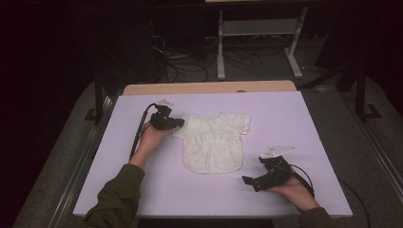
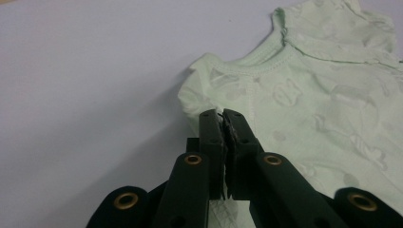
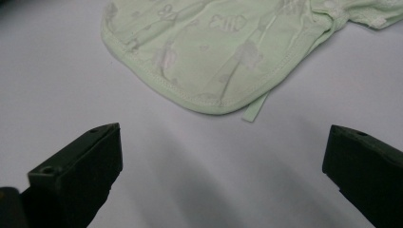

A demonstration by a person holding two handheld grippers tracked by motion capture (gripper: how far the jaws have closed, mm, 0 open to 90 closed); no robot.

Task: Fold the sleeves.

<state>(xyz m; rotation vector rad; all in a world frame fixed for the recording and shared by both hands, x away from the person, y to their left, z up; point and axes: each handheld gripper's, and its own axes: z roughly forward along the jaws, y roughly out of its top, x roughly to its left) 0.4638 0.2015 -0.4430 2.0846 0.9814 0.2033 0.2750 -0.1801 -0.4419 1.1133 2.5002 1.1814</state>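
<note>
One baby shirt, pale green, flat mid-table. Two grippers: left gripper at its 9 o'clock pinches the sleeve edge, right gripper at 4 o'clock gapes wide, holding nothing.

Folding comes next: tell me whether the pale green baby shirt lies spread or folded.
Spread. The pale green baby shirt lies flat on the white table, both sleeves out and its rounded hem showing.
</note>
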